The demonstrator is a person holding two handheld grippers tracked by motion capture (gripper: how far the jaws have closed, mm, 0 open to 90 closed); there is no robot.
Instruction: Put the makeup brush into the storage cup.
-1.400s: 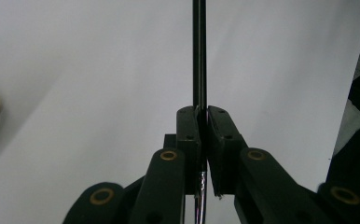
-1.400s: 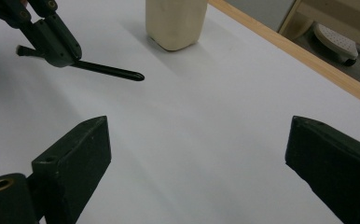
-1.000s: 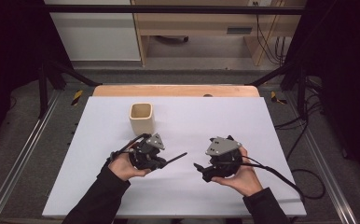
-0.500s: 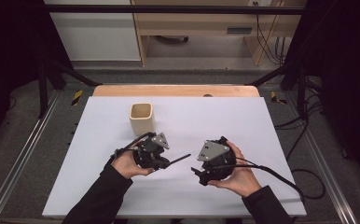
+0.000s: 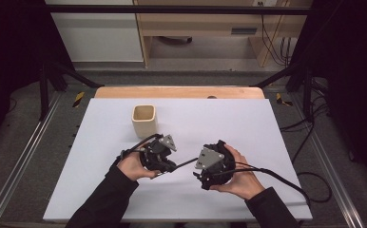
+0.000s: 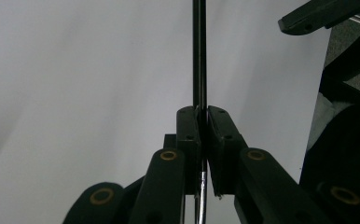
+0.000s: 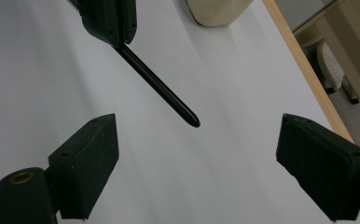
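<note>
My left gripper (image 5: 165, 163) is clamped tight on a thin black pen-like rod (image 7: 157, 87); in the left gripper view its pads squeeze the rod (image 6: 199, 56) near one end, and the shaft runs straight out toward twelve o'clock. In the high view the rod (image 5: 185, 164) juts toward three o'clock, level above the white table sheet (image 5: 276, 142), its free tip just short of my right gripper (image 5: 201, 175).

That right gripper (image 7: 197, 163) stands wide, with nothing between the jaws; they have just been closing a little. In its own view the rod's rounded tip hangs at twelve o'clock, above the gap and not yet inside it.

I judge this as the hand-over step: one gripper presents the rod and the other lines up to take it. Next I need to bring the right jaws around the tip, keep them square to the shaft, close firmly, and only then loosen the left.

The cream square-sided cup (image 5: 144, 119) stands upright at eleven o'clock from the left gripper, well apart, probably where the rod ends up.
</note>
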